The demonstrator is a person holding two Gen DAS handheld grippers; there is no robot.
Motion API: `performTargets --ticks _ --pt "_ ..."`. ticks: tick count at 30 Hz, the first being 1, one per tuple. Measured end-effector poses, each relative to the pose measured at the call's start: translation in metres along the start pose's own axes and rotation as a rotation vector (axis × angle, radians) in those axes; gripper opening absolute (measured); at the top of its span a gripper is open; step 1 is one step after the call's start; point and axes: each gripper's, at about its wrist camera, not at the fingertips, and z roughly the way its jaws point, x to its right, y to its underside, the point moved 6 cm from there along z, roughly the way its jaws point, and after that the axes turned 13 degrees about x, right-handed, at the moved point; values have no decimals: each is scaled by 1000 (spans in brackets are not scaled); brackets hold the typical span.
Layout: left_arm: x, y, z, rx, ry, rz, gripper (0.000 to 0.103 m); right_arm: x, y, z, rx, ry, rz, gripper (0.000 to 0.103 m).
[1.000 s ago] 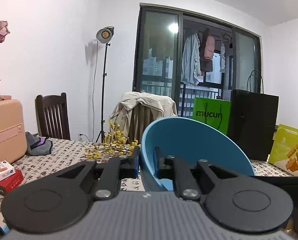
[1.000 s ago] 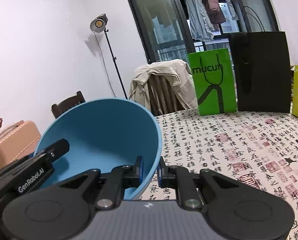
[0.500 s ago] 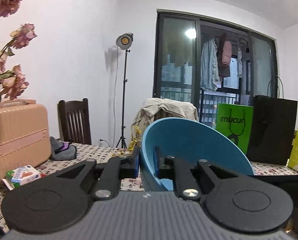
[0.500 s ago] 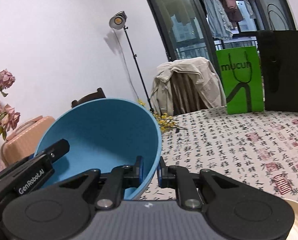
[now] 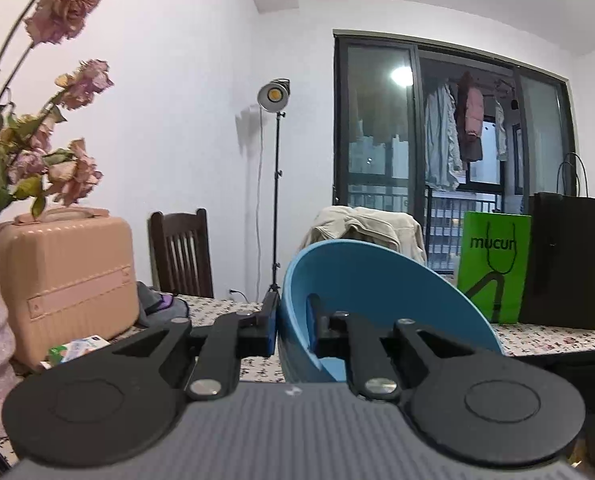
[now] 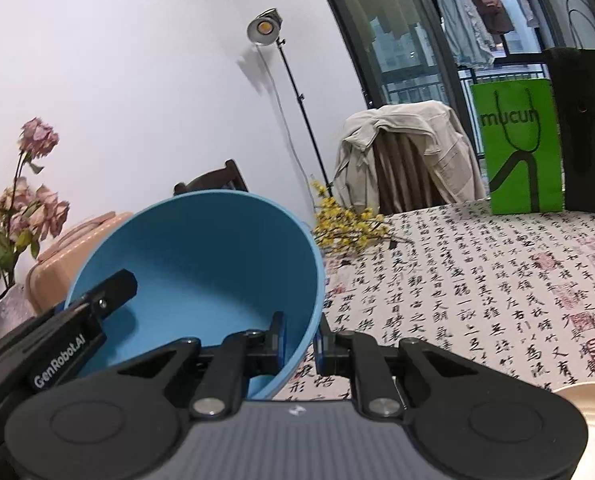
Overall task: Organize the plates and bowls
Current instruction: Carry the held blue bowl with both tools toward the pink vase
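Note:
A large blue bowl point(image 5: 377, 292) hangs tilted above the table, gripped from two sides. My left gripper point(image 5: 293, 330) is shut on its left rim, one finger outside the wall and one inside. My right gripper point(image 6: 300, 340) is shut on the bowl's point(image 6: 201, 264) right rim the same way. In the right wrist view the left gripper's finger point(image 6: 109, 292) reaches over the opposite rim. A cream plate point(image 6: 593, 420) lies on the table at the lower right of that view.
The table wears a cloth printed with calligraphy point(image 6: 477, 280). On it stand a green bag point(image 6: 517, 144), a black bag point(image 5: 569, 260), yellow flowers point(image 6: 345, 224), a peach case point(image 5: 65, 280) and a vase of dried roses point(image 5: 37, 152). Chairs and a lamp stand point(image 5: 275, 184) are behind.
Both grippers have swung to the left with the blue bowl. The roses and peach case have come further into view, and the cream plate has appeared at the lower right.

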Motion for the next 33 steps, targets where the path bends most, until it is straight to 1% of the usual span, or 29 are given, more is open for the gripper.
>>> performTargets --ticks 6,19,33 --pt "-12 2 -11 19 -36 16 14 -15 8 -1 -20 -34 -8 14" --pt "-34 16 -22 -5 -83 19 14 -36 21 2 -50 -65 -33 14" --pt "-58 28 -36 -31 -122 -15 14 -55 40 7 -110 -115 -38 15"
